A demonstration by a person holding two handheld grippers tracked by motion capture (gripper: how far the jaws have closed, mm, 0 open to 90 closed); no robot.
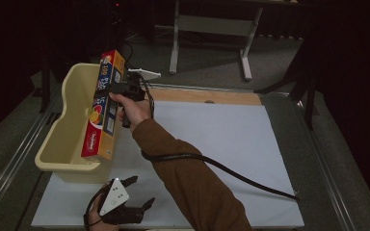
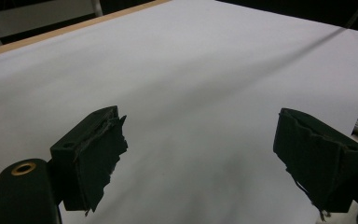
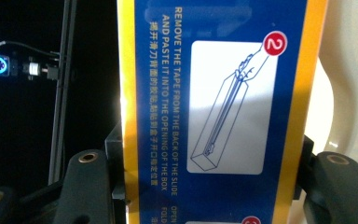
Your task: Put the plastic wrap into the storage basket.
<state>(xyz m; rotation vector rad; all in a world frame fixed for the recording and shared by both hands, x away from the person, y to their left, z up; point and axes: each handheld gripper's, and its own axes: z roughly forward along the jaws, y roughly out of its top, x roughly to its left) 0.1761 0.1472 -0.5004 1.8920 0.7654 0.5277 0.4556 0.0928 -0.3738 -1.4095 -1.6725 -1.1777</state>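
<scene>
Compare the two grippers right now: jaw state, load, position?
The right gripper is clamped across a long blue and yellow box; the left gripper has its jaws wide apart with nothing between them. The right gripper is raised at the rim of the cream bin, at the table's left edge; the left gripper sits low over the white sheet at the near edge. Both are hand-held with black jaws.

Right arm wears a rust-brown long sleeve point(image 1: 192, 187), creased at the elbow. Right gripper point(image 1: 125, 89) is black with a thick black cable point(image 1: 231, 173) trailing off it. Left gripper point(image 1: 137, 192) is black too, topped by a grey three-cornered plate point(image 1: 114, 196) with small dark dots. Its jaw pads point(image 2: 105, 154) are dark, frayed at the edges; a brass-ringed screw hole point(image 2: 24, 168) sits on the body.
</scene>
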